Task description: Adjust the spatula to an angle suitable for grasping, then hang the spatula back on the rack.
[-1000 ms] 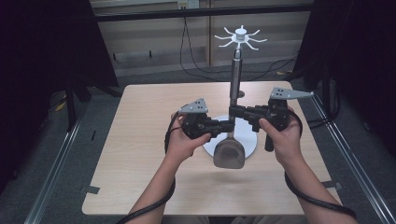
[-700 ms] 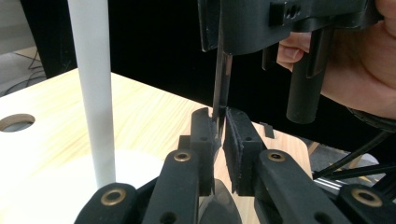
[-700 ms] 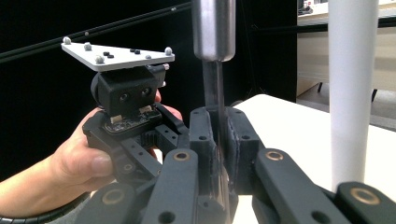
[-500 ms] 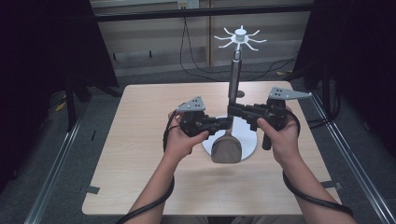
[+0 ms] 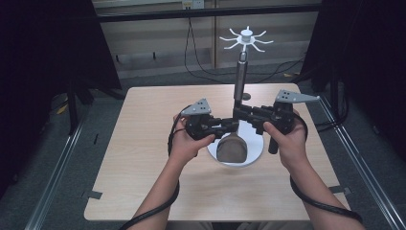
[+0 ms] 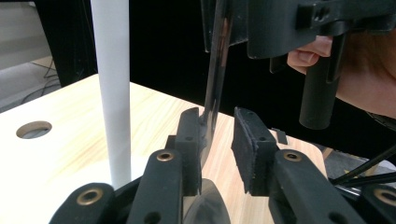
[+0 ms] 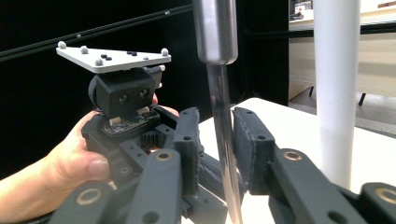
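The counter [image 5: 143, 143] is pale wood with a fine light grain. On it, the round base [image 5: 253, 152] of the stand is white, as are its post [image 6: 112, 88] and the spoked top [image 5: 246, 38]. The spatula has a dull grey-brown blade [image 5: 231, 148], a shiny silver shank [image 7: 223, 130] and a brushed steel handle [image 5: 239, 79]. Each hand-held gripper, left [image 5: 229, 126] and right [image 5: 238, 114], is black with a grey plate [image 7: 112, 58].

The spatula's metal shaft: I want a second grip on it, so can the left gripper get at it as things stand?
Probably yes. The shaft already stands between the left gripper's open jaws, against one pad, with nothing between. The white stand pole rises off to the side, clear of it.
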A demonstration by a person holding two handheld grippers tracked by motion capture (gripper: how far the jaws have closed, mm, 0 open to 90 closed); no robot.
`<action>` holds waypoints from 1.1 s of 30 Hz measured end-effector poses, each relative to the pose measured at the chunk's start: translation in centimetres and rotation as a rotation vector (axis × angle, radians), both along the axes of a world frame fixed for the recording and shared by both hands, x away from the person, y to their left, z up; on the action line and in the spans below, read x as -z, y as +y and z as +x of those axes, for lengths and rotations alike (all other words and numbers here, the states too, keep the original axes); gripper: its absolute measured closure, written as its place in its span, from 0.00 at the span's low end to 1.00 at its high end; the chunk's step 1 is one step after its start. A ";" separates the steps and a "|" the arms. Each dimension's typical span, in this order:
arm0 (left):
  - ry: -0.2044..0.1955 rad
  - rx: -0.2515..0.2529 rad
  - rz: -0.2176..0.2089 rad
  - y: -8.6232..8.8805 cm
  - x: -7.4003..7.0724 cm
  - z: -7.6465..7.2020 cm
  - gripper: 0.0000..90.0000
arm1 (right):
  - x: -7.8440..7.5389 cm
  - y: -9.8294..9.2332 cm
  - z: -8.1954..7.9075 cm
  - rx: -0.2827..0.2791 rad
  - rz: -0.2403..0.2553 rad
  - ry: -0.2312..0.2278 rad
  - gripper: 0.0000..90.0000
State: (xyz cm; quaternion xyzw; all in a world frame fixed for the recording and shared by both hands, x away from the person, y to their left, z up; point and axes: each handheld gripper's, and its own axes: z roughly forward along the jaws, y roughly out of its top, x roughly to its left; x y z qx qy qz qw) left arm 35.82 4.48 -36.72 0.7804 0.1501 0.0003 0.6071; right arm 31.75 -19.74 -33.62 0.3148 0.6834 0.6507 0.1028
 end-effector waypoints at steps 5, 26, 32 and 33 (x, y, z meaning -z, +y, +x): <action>-0.009 -0.008 -0.004 0.0 0.1 0.0 0.75 | 0.0 0.1 0.0 0.006 -0.009 -0.004 0.73; -0.029 -0.027 0.004 -0.3 0.5 0.2 0.61 | 0.2 0.0 -0.1 0.018 -0.026 -0.004 0.57; -0.033 -0.028 0.009 -0.4 0.6 0.3 0.57 | 0.2 -0.1 -0.1 0.025 -0.030 -0.003 0.54; -0.033 -0.033 0.009 -0.4 0.6 0.2 0.56 | 0.3 -0.1 -0.1 0.026 -0.031 -0.001 0.54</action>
